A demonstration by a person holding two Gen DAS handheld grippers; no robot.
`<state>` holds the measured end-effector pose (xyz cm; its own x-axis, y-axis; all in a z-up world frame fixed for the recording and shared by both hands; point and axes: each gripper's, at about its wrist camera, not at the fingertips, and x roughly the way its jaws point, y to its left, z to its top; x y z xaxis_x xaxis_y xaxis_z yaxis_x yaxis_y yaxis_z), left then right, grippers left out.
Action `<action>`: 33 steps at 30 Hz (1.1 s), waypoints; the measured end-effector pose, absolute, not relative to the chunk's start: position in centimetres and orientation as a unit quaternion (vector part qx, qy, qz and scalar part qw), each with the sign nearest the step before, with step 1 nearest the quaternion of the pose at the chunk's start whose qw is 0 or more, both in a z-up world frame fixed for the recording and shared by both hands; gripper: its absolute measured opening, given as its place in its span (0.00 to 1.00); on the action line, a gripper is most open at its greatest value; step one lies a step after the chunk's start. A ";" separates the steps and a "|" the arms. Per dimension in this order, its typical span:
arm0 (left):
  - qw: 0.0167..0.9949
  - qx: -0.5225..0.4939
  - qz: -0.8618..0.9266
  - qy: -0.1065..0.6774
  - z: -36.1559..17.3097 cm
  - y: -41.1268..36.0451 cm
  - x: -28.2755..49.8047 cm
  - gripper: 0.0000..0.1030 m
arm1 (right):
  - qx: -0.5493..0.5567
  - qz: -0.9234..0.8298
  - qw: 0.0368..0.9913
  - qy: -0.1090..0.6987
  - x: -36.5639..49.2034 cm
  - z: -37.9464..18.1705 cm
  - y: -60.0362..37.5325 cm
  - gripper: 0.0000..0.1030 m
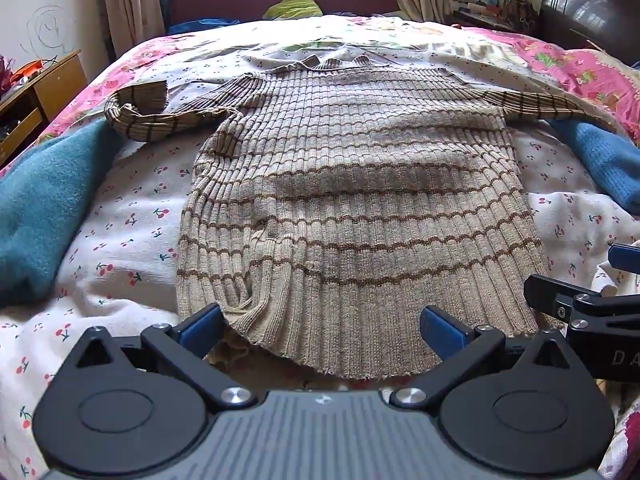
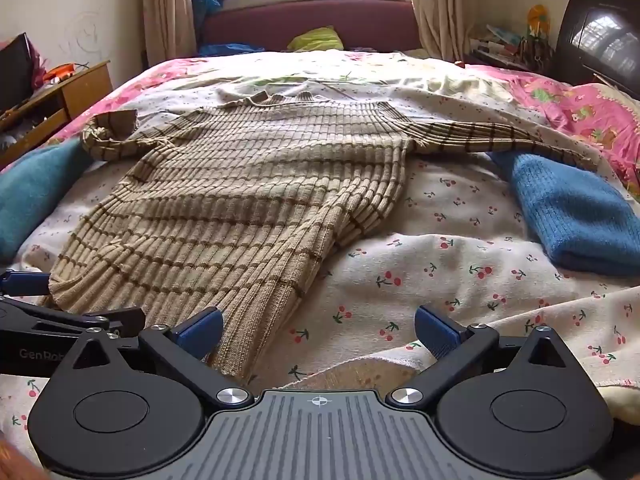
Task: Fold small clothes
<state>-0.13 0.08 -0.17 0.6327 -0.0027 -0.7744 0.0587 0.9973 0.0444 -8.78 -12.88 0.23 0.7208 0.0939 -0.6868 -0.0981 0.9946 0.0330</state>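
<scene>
A beige ribbed sweater with brown stripes (image 1: 352, 200) lies flat on the bed, neck at the far end, hem toward me. Its left sleeve (image 1: 136, 116) is bent back on itself; its right sleeve (image 1: 552, 104) stretches out straight. My left gripper (image 1: 322, 326) is open, its blue pads straddling the hem's middle just above the cloth. My right gripper (image 2: 318, 330) is open over the sweater's (image 2: 240, 208) near right hem corner and the sheet. The right gripper also shows at the left wrist view's right edge (image 1: 588, 300); the left gripper shows at the right wrist view's left edge (image 2: 44, 300).
A cherry-print sheet (image 1: 120, 240) covers the bed over a pink floral quilt (image 1: 580, 68). A teal folded garment (image 1: 36, 216) lies at the left, a blue knit one (image 2: 572, 216) at the right. A wooden side table (image 1: 44, 84) stands left, a dark TV (image 2: 600, 36) right.
</scene>
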 end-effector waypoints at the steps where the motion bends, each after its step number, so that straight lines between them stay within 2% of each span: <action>1: 0.903 0.033 -0.017 0.428 -0.2 0.1 -0.2 1.00 | -0.004 0.052 0.927 0.371 -8.7 0.1 -12.9 0.99; 33: 0.899 0.017 -0.011 0.438 -0.4 0.6 0.0 1.00 | -0.017 0.046 0.919 0.390 -8.1 0.1 -11.9 0.98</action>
